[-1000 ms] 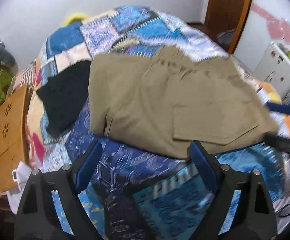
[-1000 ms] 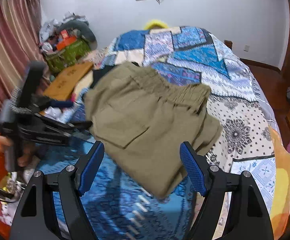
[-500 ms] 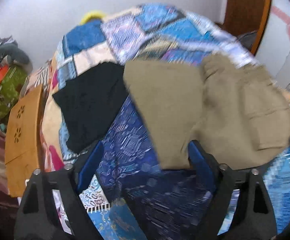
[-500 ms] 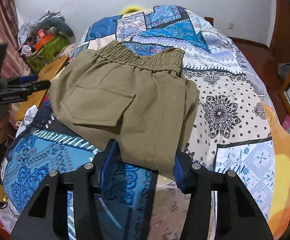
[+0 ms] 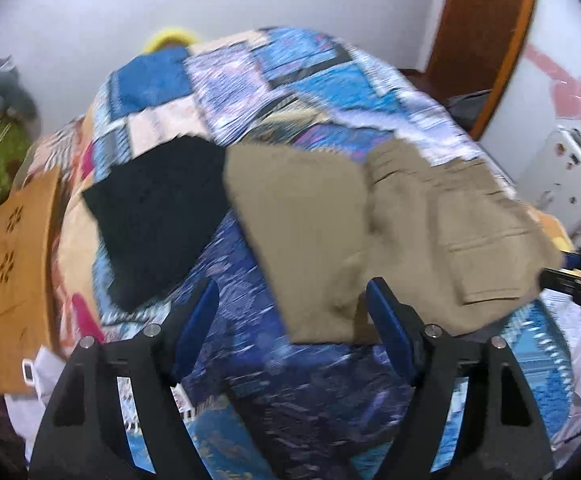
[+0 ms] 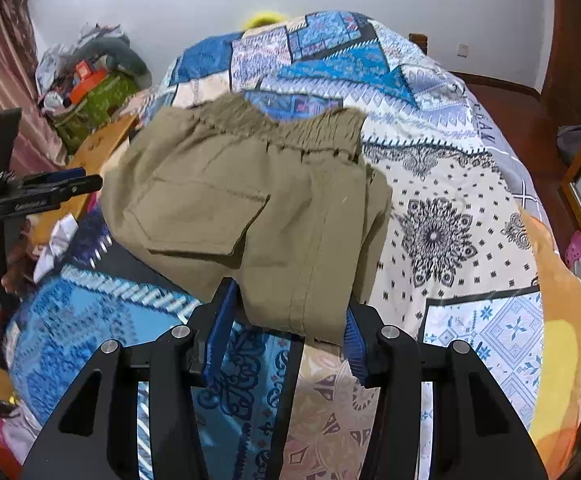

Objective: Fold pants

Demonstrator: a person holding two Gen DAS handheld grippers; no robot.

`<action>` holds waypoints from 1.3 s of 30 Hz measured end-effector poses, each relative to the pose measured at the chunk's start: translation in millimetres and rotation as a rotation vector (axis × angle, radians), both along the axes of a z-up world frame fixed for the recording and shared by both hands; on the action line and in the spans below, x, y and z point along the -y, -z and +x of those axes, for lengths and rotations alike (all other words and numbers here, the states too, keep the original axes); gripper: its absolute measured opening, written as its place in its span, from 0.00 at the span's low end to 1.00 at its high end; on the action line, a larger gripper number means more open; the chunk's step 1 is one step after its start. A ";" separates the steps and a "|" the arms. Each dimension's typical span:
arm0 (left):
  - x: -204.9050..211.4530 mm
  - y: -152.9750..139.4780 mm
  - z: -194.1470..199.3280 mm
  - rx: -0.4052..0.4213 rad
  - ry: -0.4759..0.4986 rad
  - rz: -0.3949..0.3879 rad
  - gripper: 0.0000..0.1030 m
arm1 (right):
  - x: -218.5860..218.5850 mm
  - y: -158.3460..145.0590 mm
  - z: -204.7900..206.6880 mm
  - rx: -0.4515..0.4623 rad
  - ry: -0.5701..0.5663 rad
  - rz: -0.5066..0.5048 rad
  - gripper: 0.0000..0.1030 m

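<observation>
Folded khaki pants [image 6: 258, 200] lie on the patchwork bed, elastic waistband at the far side and a back pocket facing up. My right gripper [image 6: 286, 344] has its blue pads on either side of the pants' near folded edge, with cloth between them. In the left wrist view the pants [image 5: 370, 240] spread across the middle and right. My left gripper [image 5: 290, 320] is open; its right pad sits at the pants' near edge and nothing is held. The left gripper also shows at the left of the right wrist view [image 6: 38, 196].
A black garment [image 5: 158, 216] lies folded on the bed left of the pants. A wooden board [image 5: 14, 272] leans at the bed's left side. Clutter and a green bag [image 6: 98, 96] sit by the curtain. A white appliance [image 5: 562, 184] stands at right.
My right gripper has moved forward and narrowed around the pants' near edge. My left gripper has swung left, so the pants now sit right of its centre, then eased back slightly.
</observation>
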State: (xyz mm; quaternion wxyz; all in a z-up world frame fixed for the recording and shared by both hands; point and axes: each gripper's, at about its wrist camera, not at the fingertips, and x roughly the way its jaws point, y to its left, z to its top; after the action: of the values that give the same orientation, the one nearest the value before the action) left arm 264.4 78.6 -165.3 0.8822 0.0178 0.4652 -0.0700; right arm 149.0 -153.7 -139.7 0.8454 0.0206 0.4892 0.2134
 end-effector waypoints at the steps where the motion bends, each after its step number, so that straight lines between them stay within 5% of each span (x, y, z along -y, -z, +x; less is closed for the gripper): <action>1: 6.4 -2.8 1.0 0.008 0.016 0.000 0.75 | -0.1 0.3 2.1 0.002 0.007 0.000 0.44; 6: 26.2 24.0 16.9 -0.059 0.027 0.088 0.67 | -3.2 17.3 7.4 -0.028 0.015 -0.031 0.43; 9: 22.3 44.8 19.9 -0.104 0.019 0.066 0.67 | -2.2 18.8 4.0 -0.033 0.006 -0.030 0.42; 19: 8.0 20.7 4.0 -0.062 0.044 0.095 0.66 | 7.4 -9.1 -6.9 0.043 -0.001 -0.112 0.43; 21: 3.6 8.7 4.3 -0.026 0.026 0.110 0.66 | 11.3 -17.0 -4.5 0.067 0.010 -0.101 0.52; 24: -6.2 -8.1 10.2 0.012 0.010 0.071 0.66 | 14.2 -25.0 3.0 0.107 0.029 -0.095 0.62; 30: -16.0 -10.8 37.8 0.020 -0.017 0.038 0.66 | 14.8 -19.5 28.5 0.113 0.067 -0.080 0.66; 39: -30.3 45.6 88.6 -0.156 -0.057 -0.093 0.67 | 29.7 27.5 66.4 -0.066 0.146 0.053 0.66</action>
State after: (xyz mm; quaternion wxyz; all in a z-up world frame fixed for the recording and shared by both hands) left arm 353.0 108.9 -210.9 0.8448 -0.0420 0.5290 -0.0678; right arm 215.4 -183.4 -167.2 0.8413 0.0854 0.5082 0.1632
